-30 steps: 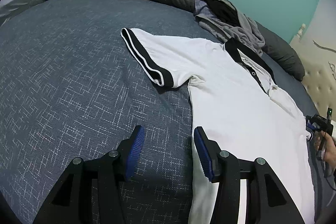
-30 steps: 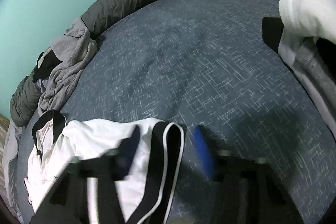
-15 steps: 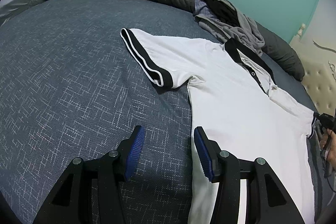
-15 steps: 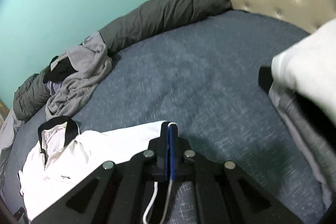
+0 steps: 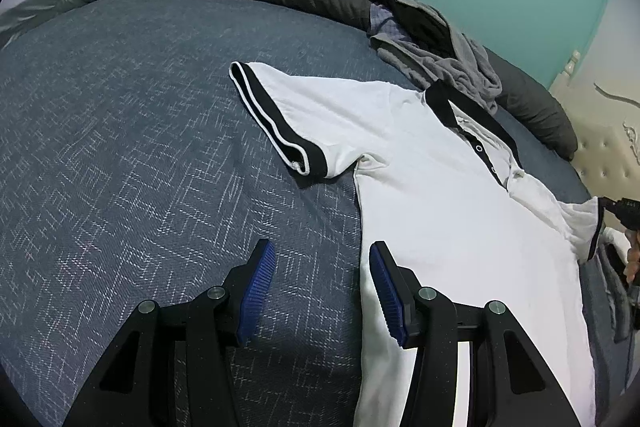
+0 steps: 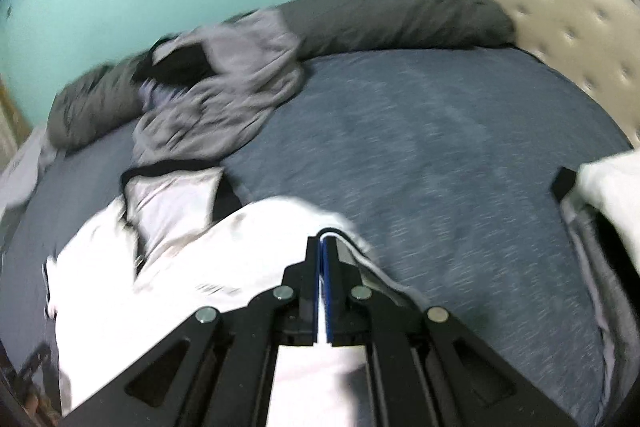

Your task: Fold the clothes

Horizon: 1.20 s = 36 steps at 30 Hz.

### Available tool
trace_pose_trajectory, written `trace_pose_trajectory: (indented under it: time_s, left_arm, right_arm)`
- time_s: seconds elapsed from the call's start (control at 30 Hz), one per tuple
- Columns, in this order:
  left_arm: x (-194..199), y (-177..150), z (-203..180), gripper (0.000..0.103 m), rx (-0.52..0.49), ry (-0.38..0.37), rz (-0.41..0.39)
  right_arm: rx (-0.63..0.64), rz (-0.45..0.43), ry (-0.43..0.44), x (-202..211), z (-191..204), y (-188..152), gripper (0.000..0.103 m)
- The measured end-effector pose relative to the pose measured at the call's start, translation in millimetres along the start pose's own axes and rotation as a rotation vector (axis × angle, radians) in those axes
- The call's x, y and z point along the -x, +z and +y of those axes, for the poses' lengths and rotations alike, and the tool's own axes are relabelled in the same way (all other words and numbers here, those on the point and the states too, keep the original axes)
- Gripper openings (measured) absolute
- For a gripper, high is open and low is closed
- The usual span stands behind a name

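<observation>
A crumpled grey garment pile (image 5: 448, 63) lies beyond the white black-trimmed polo shirt (image 5: 440, 187). Left gripper (image 5: 322, 287): jaws spread, empty. Right gripper (image 6: 321, 267): jaws clamped on the shirt's sleeve.

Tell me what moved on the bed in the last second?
The right gripper closed on the far sleeve of the white polo shirt and is lifting it up and inward over the shirt. The left gripper stayed open and still above the blue bedcover. The near sleeve and grey clothes pile did not move.
</observation>
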<state>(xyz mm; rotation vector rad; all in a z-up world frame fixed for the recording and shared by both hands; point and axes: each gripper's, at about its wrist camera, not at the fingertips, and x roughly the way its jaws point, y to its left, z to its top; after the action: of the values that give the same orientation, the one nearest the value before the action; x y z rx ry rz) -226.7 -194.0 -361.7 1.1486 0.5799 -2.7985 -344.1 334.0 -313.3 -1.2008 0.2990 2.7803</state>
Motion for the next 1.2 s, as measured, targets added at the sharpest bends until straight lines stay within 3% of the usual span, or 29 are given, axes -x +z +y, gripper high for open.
trace_pose_trajectory:
  time_s: [0.23,0.37,0.5,0.57,0.67,0.8,1.0,1.1,1.2]
  left_arm:
    - [2.7,0.6,1.6,0.053,0.01,-0.008,-0.006]
    - [1.3,1.0,3.0,0.053,0.023,-0.022,0.002]
    - [4.4,3.5,4.2,0.053,0.03,-0.03,-0.007]
    - [6.2,4.7,5.4,0.053,0.037,-0.033,-0.013]
    - [6.9,5.2,6.3,0.053,0.043,-0.036,-0.014]
    - [7.1,5.4,4.7,0.053,0.037,-0.039,-0.016]
    - [3.9,4.7,3.9,0.053,0.031,-0.04,-0.007]
    - [3.7,4.6,3.7,0.054,0.034,-0.04,-0.008]
    - [3.7,5.2,5.3,0.054,0.039,-0.044,-0.008]
  right_arm:
    - [0.103,0.112,0.07,-31.8,94.6,-19.8,0.001]
    - [0.034,0.217,0.212,-47.7,112.4,-28.8,0.002]
    - [-0.014,0.101,0.249,-13.7,98.1,-18.5,0.009]
    - [-0.035,0.038,0.229,3.8,80.3,-9.3,0.02]
    - [-0.092,-0.024,0.132,17.7,38.6,-6.6,0.025]
    - [-0.107,0.045,0.079,3.0,10.4,-21.4,0.025]
    - [-0.096,0.102,0.089,-23.7,11.3,-47.3,0.025]
    - [-0.026,0.128,0.03,-38.8,22.9,-57.6,0.025]
    - [0.017,0.136,0.04,-43.2,27.3,-68.4,0.025]
